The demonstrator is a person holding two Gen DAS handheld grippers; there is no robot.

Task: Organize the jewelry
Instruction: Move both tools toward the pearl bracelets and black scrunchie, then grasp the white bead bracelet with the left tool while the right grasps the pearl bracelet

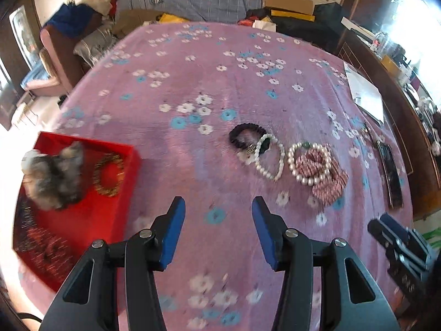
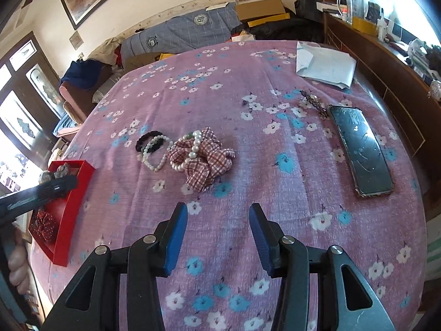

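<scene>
Both tools [image 1: 217,207] [image 2: 217,212] spread empty, pearl bracelets [image 2: 185,151] – white, glossy – draped over checked scrunchie [image 2: 209,162]

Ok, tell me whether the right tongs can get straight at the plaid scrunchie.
Probably yes. The right tongs are open and empty, and only bare tablecloth lies between them and the plaid scrunchie; the pearl bracelet draped over it may snag.

tray [image 2: 82,182] far left | bracelets [image 2: 154,151] centre | phone [image 2: 361,149] right
</scene>
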